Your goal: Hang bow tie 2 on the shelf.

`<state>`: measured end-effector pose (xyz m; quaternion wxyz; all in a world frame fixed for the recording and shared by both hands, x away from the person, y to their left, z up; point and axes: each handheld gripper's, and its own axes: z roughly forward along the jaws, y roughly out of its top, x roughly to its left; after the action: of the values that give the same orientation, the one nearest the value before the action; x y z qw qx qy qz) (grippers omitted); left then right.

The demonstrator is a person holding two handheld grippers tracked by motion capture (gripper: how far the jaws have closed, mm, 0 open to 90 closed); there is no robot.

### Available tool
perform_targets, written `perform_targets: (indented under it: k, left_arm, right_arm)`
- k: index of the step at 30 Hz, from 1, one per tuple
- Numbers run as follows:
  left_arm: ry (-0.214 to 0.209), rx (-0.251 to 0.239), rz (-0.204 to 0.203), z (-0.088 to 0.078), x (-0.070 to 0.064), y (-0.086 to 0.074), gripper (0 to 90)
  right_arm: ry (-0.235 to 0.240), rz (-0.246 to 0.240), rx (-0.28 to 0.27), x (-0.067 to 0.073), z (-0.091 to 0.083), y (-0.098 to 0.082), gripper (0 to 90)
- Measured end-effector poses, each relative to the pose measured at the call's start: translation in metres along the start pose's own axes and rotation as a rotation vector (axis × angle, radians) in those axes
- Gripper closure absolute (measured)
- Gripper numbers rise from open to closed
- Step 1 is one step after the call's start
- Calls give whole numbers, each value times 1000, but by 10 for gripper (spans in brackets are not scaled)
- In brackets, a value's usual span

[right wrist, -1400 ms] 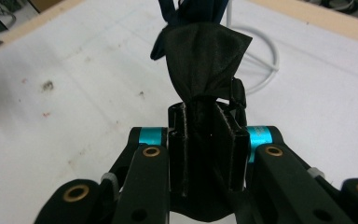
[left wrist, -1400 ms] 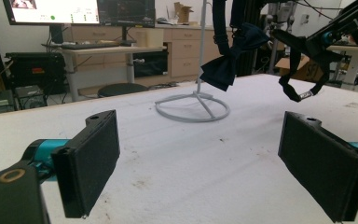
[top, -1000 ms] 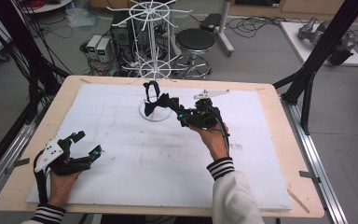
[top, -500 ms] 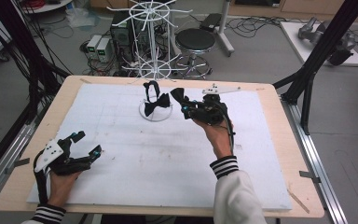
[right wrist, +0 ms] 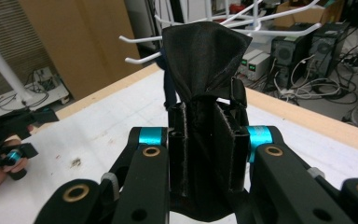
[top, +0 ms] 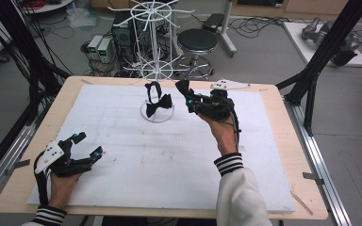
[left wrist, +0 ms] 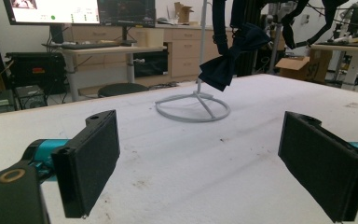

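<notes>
A white wire rack stands on the table with its ring base. A dark bow tie hangs from it by its strap, low over the base. To the right of the rack my right gripper is raised and shut on a second black bow tie, whose folded wing sticks up past the jaws toward the rack's white hooks. Near the table's front left corner my left gripper rests open, nothing between its pads.
A white foam sheet covers the wooden table. Behind the table stand a stool, computer boxes and cables on the floor. Black frame posts rise at both sides.
My right gripper has lifted and drawn off to the right, away from the hanging bow tie, with the black bow tie in its jaws. The left gripper has stayed put.
</notes>
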<state>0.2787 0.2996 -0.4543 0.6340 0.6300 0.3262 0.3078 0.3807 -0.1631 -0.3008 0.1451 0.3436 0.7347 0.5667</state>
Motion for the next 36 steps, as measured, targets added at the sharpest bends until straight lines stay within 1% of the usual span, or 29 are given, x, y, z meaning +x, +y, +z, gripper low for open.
perform_targets:
  k: [4, 10, 14, 19, 27, 32, 36]
  left_arm:
    - [-1, 0, -3, 0, 0, 0, 129]
    - [-1, 3, 1, 0, 0, 0, 129]
    - [-2, 4, 1, 0, 0, 0, 129]
    - [-1, 2, 1, 0, 0, 0, 129]
    - [-1, 2, 1, 0, 0, 0, 129]
    - [-1, 2, 1, 0, 0, 0, 129]
    - [-1, -1, 0, 0, 0, 0, 129]
  right_arm:
    - [-2, 2, -24, -3, -1, 5, 765]
    - [-14, -6, -56, -2, -2, 20, 765]
    - [-15, -6, -77, -1, -2, 26, 765]
    - [-15, -7, -85, 1, 0, 32, 765]
    - [-4, -16, -93, 3, 6, 36, 765]
    - [-15, -11, -101, 5, 9, 39, 765]
    - [-19, -19, -107, 7, 13, 43, 764]
